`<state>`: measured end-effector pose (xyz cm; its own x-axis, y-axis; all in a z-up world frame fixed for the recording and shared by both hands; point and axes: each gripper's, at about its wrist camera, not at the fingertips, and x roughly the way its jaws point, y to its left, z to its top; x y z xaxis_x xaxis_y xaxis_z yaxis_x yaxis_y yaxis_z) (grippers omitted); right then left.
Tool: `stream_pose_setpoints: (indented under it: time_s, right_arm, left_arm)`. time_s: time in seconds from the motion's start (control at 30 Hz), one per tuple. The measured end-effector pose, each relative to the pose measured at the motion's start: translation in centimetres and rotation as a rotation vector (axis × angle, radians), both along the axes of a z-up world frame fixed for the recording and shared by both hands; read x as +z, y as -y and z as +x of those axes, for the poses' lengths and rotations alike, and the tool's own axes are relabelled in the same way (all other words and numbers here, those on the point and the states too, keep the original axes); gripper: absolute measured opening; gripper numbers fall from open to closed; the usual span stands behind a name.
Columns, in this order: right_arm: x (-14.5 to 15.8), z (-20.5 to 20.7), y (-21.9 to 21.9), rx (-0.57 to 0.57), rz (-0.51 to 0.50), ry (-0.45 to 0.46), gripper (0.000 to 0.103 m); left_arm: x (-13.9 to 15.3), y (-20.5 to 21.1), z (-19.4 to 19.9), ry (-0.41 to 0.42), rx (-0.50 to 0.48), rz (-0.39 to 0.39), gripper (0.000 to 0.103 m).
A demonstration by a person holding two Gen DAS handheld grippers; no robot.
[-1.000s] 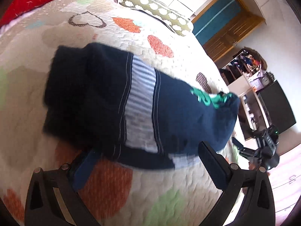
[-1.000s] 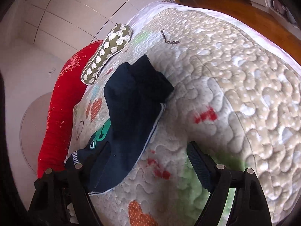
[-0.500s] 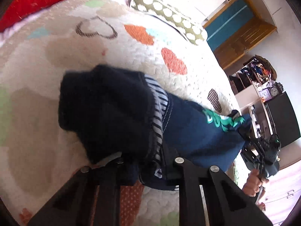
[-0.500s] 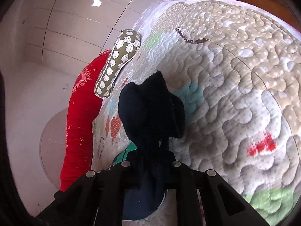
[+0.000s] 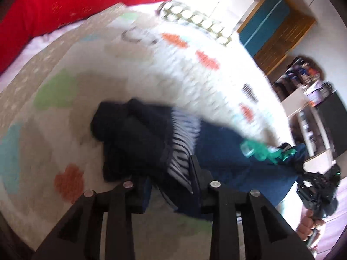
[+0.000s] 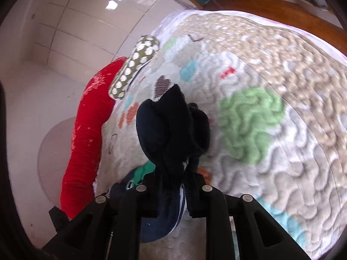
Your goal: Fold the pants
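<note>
Dark navy pants [image 5: 134, 134] with a striped white panel and a green print lie bunched on the quilted bed [image 5: 108, 65]. My left gripper [image 5: 169, 184] pinches the near edge by the striped panel; its jaws are opening slightly with fabric still pressed between them. The right gripper [image 5: 316, 186], held by a hand [image 5: 310, 223], grips the far end by the green print. In the right wrist view the right gripper [image 6: 171, 186] holds a raised wad of the pants [image 6: 171, 125] above the quilt [image 6: 282, 86]; its jaws are also opening, cloth still between the pads.
A red pillow [image 5: 65, 4] and a green spotted bolster [image 5: 195, 19] lie at the head of the bed. A wooden cabinet with a teal door [image 5: 273, 28] and cluttered shelves [image 5: 303, 82] stand beyond the bed's edge. A tiled wall [image 6: 76, 21] is behind the pillows.
Both grippers went from wide open beside the pants to clamped on the fabric. The pants are now gathered and lifted, and both hands have moved across the bed.
</note>
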<state>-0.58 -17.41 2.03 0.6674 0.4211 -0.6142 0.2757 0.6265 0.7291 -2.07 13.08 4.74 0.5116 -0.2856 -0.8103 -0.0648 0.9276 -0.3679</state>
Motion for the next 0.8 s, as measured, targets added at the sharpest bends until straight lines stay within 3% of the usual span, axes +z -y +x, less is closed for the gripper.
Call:
stream_pose_setpoints:
  time_s: [0.07, 0.17, 0.27, 0.37, 0.4, 0.47, 0.8]
  right_arm:
    - [-0.9, 0.1, -1.4, -0.069, -0.010, -0.046, 0.035]
    - [-0.8, -1.0, -2.3, -0.145, -0.006, -0.018, 0.044]
    - [1.2, -1.4, -4.6, -0.180, -0.070, 0.034, 0.049]
    - [2.4, 0.2, -8.0, -0.135, -0.097, 0.078, 0.053]
    - [2.8, -1.2, -3.9, -0.120, -0.095, 0.083, 0.053]
    - [2.6, -0.5, -5.1, -0.074, -0.097, 0.086, 0.053]
    - [-0.6, 5.4, -17.7, 0.123, -0.063, 0.056, 0.053]
  left_arm:
    - [-0.3, -1.0, -0.8, -0.014, 0.007, -0.046, 0.029]
    - [1.1, -2.9, -2.4, 0.029, 0.039, -0.077, 0.033]
    - [2.7, -5.1, -4.0, 0.082, 0.116, -0.079, 0.051]
    - [3.1, -6.5, -4.8, 0.098, 0.155, -0.100, 0.052]
    - [3.0, -6.7, -4.8, 0.097, 0.160, -0.110, 0.052]
    - [2.7, -6.6, -4.6, 0.086, 0.162, -0.111, 0.052]
    - [0.8, -5.4, -3.8, 0.020, 0.080, -0.333, 0.052]
